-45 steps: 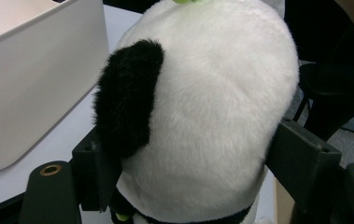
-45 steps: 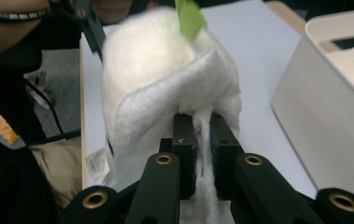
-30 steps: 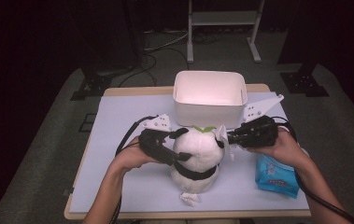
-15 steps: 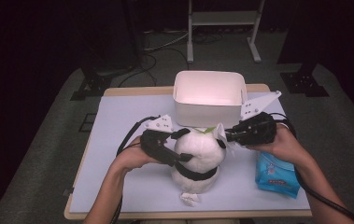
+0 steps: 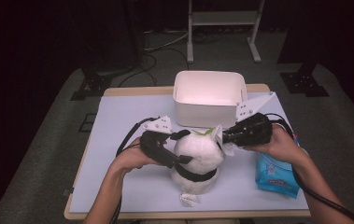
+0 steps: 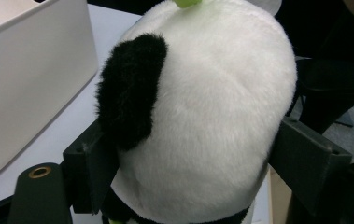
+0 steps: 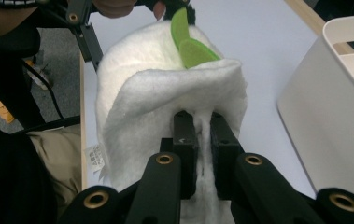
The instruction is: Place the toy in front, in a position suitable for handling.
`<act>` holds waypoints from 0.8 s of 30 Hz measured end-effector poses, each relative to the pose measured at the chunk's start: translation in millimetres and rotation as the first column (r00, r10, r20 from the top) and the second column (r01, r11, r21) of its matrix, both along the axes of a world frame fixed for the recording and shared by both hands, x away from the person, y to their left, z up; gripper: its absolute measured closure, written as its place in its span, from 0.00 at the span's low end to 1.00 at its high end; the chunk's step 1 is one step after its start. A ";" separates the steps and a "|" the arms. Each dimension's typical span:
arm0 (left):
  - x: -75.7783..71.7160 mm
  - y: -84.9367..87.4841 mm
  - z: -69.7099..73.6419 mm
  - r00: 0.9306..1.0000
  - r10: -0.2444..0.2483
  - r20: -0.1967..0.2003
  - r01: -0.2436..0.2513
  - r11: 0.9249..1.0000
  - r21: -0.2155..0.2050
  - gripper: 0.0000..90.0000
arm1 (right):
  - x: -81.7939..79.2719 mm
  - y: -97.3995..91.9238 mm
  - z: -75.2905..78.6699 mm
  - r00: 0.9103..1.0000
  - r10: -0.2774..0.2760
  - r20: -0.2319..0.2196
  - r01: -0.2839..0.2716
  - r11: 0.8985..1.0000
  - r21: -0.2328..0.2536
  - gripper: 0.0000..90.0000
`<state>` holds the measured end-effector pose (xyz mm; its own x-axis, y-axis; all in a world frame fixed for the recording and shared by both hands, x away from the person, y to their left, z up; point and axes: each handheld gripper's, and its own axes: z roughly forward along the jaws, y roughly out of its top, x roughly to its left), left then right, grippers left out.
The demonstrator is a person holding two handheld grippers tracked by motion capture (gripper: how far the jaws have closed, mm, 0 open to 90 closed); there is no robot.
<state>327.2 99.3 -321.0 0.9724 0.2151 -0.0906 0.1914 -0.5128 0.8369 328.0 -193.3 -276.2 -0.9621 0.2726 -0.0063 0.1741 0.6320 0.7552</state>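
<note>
A white plush panda (image 5: 198, 149) with a black ear (image 6: 130, 93) and a green leaf (image 7: 186, 42) on its head sits on the table's pale mat, in front of the white bin (image 5: 207, 112). My left gripper (image 5: 187, 147) reaches in from the left. Its jaws straddle the head (image 6: 202, 116) and touch the fur on both sides, and they have just been opening a little. From the right, my right gripper (image 5: 225, 137) is shut on a fold of white fabric (image 7: 184, 88) at the head's side, and its pads (image 7: 184, 135) pinch it flat.
The bin (image 7: 333, 116) stands close behind the toy, open and pale inside. A blue packet (image 5: 275, 175) lies on the mat at the right, under the right forearm. A small white tag (image 5: 187, 199) pokes out below the plush. Dark floor and stands surround the table.
Hardly anything: the right hand with the fabric fold wavered a little beside the head. The left hand and the toy kept their place.
</note>
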 end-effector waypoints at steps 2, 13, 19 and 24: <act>0.8 1.3 -0.2 1.000 -0.002 -0.010 0.002 1.000 -0.002 0.20 | -0.2 -1.7 -2.5 1.000 -0.004 -0.001 0.004 1.000 -0.008 0.93; 5.9 5.8 -9.3 0.998 -0.011 -0.057 0.008 0.999 -0.046 0.15 | -0.9 -8.5 -15.3 1.000 -0.019 -0.011 0.019 1.000 -0.023 0.93; 6.6 3.0 -7.2 0.999 0.007 -0.050 -0.009 0.999 -0.046 0.24 | -2.8 -14.3 -11.8 0.999 -0.035 -0.007 0.035 0.999 -0.017 0.93; 7.9 0.3 -4.9 0.998 0.023 -0.052 -0.025 0.999 -0.035 0.25 | -4.3 -16.0 -3.1 1.000 -0.028 0.007 0.028 1.000 -0.005 0.93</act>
<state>335.1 99.7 -325.9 0.9609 0.2338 -0.1486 0.2466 -0.4774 0.8434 323.7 -209.3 -279.3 -0.9539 0.2998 -0.0145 0.1867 0.6304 0.7534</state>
